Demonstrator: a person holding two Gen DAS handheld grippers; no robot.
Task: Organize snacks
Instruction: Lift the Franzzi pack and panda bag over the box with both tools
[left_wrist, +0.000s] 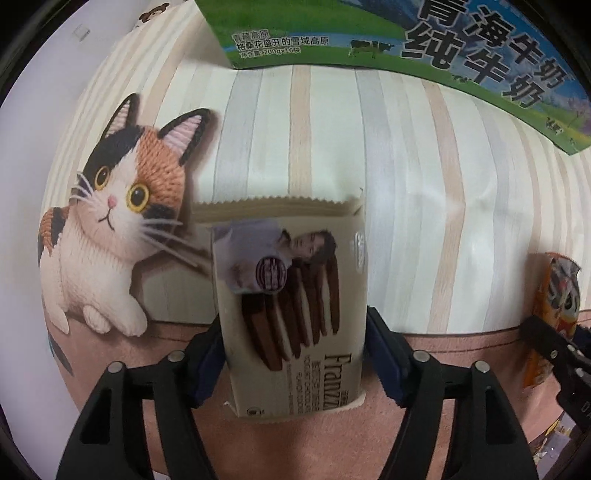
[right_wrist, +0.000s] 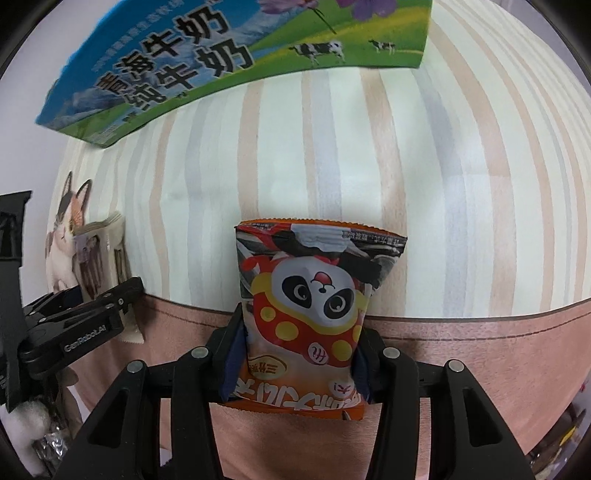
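Between my left gripper (left_wrist: 293, 354) jaws, clenched on its lower sides, hangs a light, stiff biscuit pack (left_wrist: 291, 306); my right gripper (right_wrist: 295, 363) pinches a soft, crushable panda snack bag (right_wrist: 314, 314) low down.

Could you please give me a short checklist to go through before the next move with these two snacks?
1. Left claw grips the biscuit pack: both pads appear to touch its sides. Ok.
2. Right claw grips the panda snack bag: the bag is visibly pinched in. Ok.
3. The claws are clear of each other: the right wrist view shows a gap between them. Ok.
4. Milk box in sight: it lies at the far side of the striped mat. Ok.
5. Milk box open to take snacks: cannot tell.
6. Both snacks lifted off the mat: cannot tell.
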